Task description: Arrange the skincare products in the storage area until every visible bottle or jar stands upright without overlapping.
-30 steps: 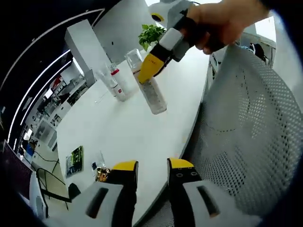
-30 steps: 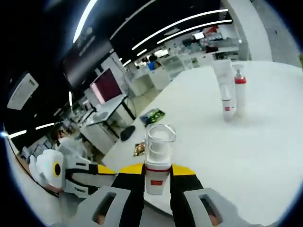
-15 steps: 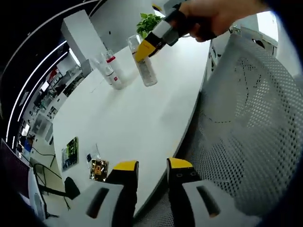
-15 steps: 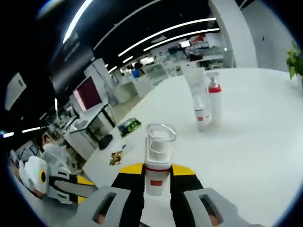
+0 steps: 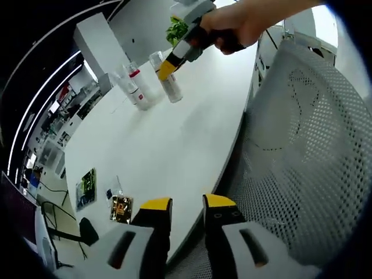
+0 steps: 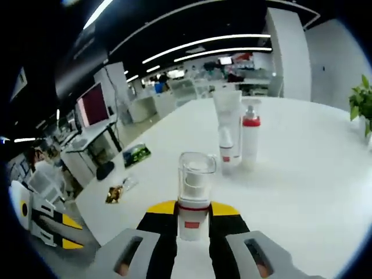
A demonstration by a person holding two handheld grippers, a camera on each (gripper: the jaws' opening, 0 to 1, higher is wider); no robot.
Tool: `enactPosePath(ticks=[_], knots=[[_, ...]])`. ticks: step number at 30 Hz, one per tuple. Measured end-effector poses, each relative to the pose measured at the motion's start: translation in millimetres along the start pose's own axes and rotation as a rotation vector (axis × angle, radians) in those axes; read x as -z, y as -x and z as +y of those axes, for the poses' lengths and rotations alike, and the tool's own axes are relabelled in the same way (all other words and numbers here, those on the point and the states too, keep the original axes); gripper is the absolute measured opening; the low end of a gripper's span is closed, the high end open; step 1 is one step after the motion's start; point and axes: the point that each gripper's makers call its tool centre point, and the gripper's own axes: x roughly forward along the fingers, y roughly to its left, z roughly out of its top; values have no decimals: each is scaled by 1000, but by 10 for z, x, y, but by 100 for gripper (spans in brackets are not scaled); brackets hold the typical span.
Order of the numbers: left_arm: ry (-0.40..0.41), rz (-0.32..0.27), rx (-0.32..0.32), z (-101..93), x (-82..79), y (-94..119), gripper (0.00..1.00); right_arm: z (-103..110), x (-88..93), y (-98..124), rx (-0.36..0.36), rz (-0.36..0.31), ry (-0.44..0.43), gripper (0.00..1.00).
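Two products already upright on white table [image 6: 302, 174]: tube [image 6: 227, 132] and red-collared pump bottle [image 6: 250, 136], touching or nearly so. Right gripper [image 6: 193, 211] pinching clear-capped bottle [image 6: 195, 192], long axis vertical, cap up. Pair ahead and slightly right of held bottle. Left gripper [image 5: 179, 209] spread, holding nothing, well back at table edge; right nearer.

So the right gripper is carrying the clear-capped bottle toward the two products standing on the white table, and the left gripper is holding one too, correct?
Not quite: the left gripper holds nothing, its jaws open in the left gripper view. The right gripper does carry the bottle toward the two products on the table.
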Motion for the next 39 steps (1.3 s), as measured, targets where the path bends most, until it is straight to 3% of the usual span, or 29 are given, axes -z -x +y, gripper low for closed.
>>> enactPosePath(ticks=[6, 12, 30, 39], knots=[[-8, 7, 17, -50, 22, -21, 16, -94, 12, -82, 29, 8, 58, 14], [6, 7, 11, -22, 13, -16, 17, -213, 45, -150, 61, 19, 37, 14], [8, 23, -9, 11, 38, -25, 15, -229, 336, -190, 88, 59, 60, 14], [4, 39, -18, 26, 67, -27, 14, -118, 414, -192, 84, 62, 75, 14]])
